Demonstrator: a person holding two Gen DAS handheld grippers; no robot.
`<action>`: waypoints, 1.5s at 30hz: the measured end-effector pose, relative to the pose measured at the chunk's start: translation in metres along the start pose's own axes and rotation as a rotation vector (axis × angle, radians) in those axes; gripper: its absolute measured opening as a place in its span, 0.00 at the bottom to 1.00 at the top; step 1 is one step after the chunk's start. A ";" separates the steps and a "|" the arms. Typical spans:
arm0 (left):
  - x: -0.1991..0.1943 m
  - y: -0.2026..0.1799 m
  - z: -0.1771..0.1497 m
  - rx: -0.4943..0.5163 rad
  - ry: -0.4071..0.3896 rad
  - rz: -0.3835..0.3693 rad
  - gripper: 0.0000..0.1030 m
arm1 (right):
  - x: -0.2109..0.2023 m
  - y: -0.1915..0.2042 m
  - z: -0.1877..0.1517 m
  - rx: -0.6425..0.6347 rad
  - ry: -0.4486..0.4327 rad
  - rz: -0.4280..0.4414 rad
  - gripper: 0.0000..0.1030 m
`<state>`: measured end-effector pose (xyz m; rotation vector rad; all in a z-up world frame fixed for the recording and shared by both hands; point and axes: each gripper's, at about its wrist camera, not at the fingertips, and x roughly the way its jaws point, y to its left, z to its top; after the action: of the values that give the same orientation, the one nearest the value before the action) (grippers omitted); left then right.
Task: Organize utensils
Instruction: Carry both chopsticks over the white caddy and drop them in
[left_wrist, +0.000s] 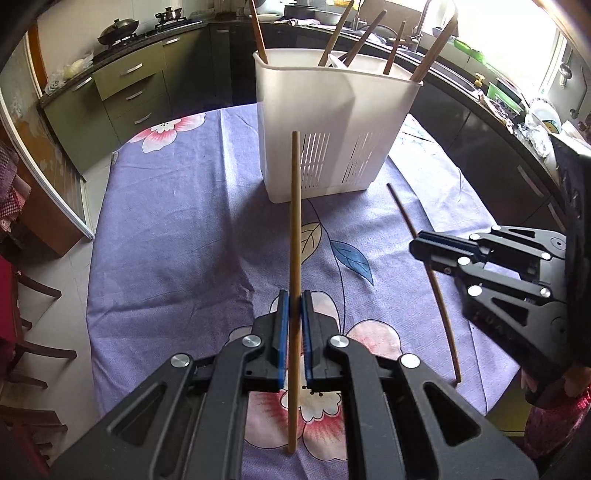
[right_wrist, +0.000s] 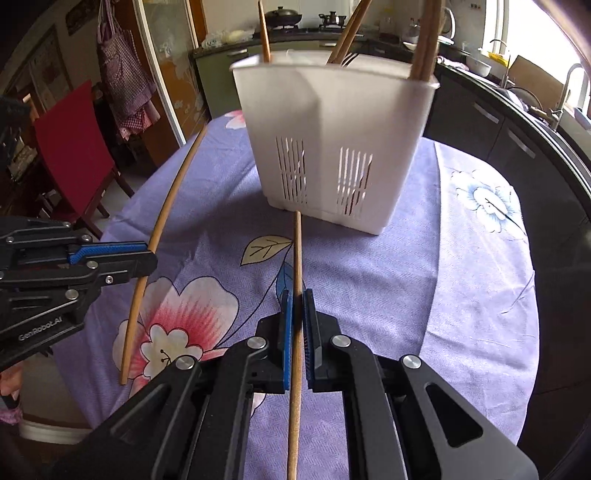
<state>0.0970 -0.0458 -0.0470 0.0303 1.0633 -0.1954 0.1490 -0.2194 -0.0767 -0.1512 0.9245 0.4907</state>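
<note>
A white slotted utensil holder (left_wrist: 332, 122) (right_wrist: 332, 140) stands on the table with several brown chopsticks (left_wrist: 432, 51) (right_wrist: 424, 40) upright in it. My left gripper (left_wrist: 295, 299) (right_wrist: 149, 254) is shut on a light wooden chopstick (left_wrist: 294, 229) (right_wrist: 162, 221), which points up toward the holder's front. My right gripper (right_wrist: 297, 297) (left_wrist: 419, 242) is shut on a darker chopstick (right_wrist: 297, 251) (left_wrist: 439, 302), lifted off the cloth with its tip near the holder's base. Both grippers sit in front of the holder, left and right of each other.
A purple cloth with flower prints (left_wrist: 177, 236) (right_wrist: 443, 258) covers the round table. Kitchen counters with a wok (left_wrist: 118, 29) and a sink (right_wrist: 569, 92) ring the far side. A red chair (right_wrist: 74, 147) and wooden chairs (left_wrist: 22, 332) stand beside the table.
</note>
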 end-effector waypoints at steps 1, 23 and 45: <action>-0.004 -0.001 -0.001 0.003 -0.009 -0.002 0.06 | -0.009 -0.002 -0.001 0.007 -0.021 0.000 0.06; -0.098 -0.025 0.030 0.071 -0.217 -0.003 0.06 | -0.133 -0.020 0.033 0.035 -0.255 0.004 0.06; -0.164 -0.038 0.153 0.069 -0.480 0.070 0.06 | -0.188 -0.033 0.191 0.055 -0.444 -0.024 0.06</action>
<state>0.1453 -0.0770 0.1732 0.0788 0.5760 -0.1649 0.2091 -0.2492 0.1847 -0.0006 0.5004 0.4519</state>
